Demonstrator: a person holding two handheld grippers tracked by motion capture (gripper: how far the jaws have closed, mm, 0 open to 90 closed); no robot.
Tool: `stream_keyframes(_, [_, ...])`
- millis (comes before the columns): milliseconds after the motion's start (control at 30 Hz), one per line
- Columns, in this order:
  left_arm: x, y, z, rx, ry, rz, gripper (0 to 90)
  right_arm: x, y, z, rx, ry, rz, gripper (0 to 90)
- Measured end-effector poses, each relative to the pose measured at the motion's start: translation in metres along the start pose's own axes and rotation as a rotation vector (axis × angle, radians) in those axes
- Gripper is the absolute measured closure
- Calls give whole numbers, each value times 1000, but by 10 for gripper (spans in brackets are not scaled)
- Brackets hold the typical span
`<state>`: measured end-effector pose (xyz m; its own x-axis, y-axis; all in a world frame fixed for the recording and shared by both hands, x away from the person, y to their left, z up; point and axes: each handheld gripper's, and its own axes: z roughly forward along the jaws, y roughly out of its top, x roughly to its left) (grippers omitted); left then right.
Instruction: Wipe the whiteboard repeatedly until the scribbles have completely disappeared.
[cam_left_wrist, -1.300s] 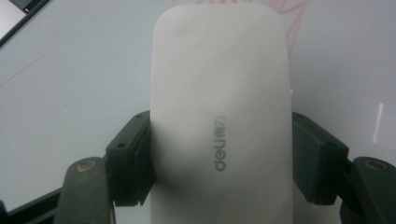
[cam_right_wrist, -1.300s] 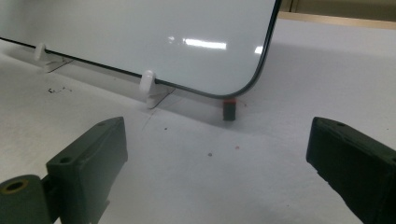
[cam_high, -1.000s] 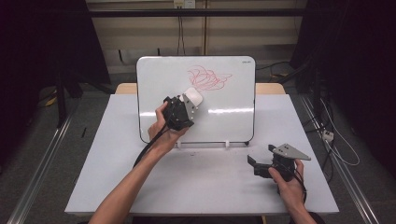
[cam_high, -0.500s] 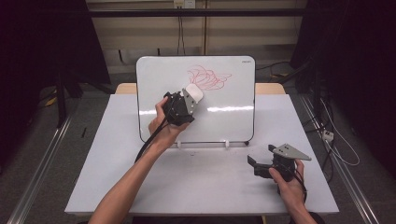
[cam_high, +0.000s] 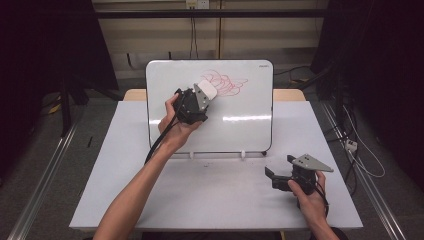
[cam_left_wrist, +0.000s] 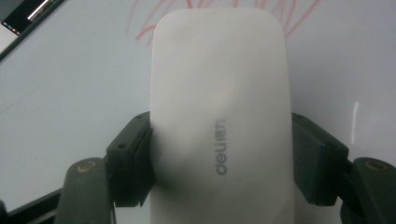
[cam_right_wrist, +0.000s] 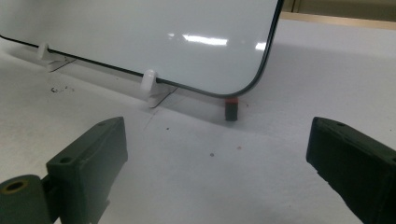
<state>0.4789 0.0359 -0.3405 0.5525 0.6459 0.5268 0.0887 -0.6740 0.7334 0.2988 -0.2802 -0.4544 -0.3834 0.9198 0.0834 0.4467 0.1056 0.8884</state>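
**Eraser at the scribble: the board may shift, and the red marks may smear**

High view: the whiteboard (cam_high: 235, 125) stands propped on the white table (cam_high: 210, 195), leaning back on small clips. The left gripper (cam_high: 202, 97) is held against the board's upper middle, pinching a white eraser (cam_high: 206, 90) whose far end meets the left edge of the red scribble (cam_high: 227, 82). Most of the scribble lies to the right of the eraser, untouched. The right gripper (cam_high: 272, 177) rests on the table below the board's lower right corner, well apart from it. My judgement is that nothing braces the board, so a hard push through the eraser could slide it back or tip it off its clips.

Left gripper view: the jaws are pressed on the eraser's (cam_left_wrist: 219, 121) two long sides, near its rear half, with the pad face on the whiteboard (cam_left_wrist: 70, 93). The red scribble (cam_left_wrist: 140, 32) peeks out past the eraser's far end. Gripped so far back, the eraser could pivot or slip under sideways strokes, leaving streaks rather than a clean wipe.

Right gripper view: the jaws stand spread wide with nothing between them, facing the whiteboard's (cam_right_wrist: 163, 32) lower corner. A white clip (cam_right_wrist: 150, 83) holds the bottom edge, and a small red-and-black foot (cam_right_wrist: 231, 108) sits under the corner. These supports look slight; a shove from above may unseat them.
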Motion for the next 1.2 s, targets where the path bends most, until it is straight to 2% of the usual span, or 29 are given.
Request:
stream_keyframes(233, [14, 12, 5, -1, 9, -12, 312, 0, 0, 0, 1, 0, 6, 54])
stream_keyframes(333, [15, 15, 8, 11, 10, -9, 312, -1, 0, 0, 3, -1, 9, 53])
stream_keyframes(433, [20, 18, 8, 0, 11, -35, 311, 0, 0, 0, 3, 2, 7, 54])
stream_keyframes(533, [24, 24, 8, -1, 26, -23, 311, 0, 0, 0, 3, 1, 7, 54])
stream_keyframes(600, [28, 27, 9, -7, 26, -45, 311, -1, 0, 0, 1, 0, 6, 54])
stream_keyframes(800, [39, 36, 11, -1, 36, -69, 312, -1, -1, -1, 2, 2, 13, 53])
stream_keyframes(933, [40, 39, 12, -2, 55, -100, 312, -2, -1, -1, 5, 1, 13, 52])
stream_keyframes(1000, [37, 40, 13, 1, 75, -89, 312, -2, -1, -1, 4, 0, 12, 52])
stream_keyframes(1100, [35, 40, 14, 4, 84, -79, 313, -1, -1, -1, 3, 3, 10, 52])
stream_keyframes(1200, [31, 41, 15, 19, 93, -40, 312, -1, -1, -1, 3, 2, 5, 52])
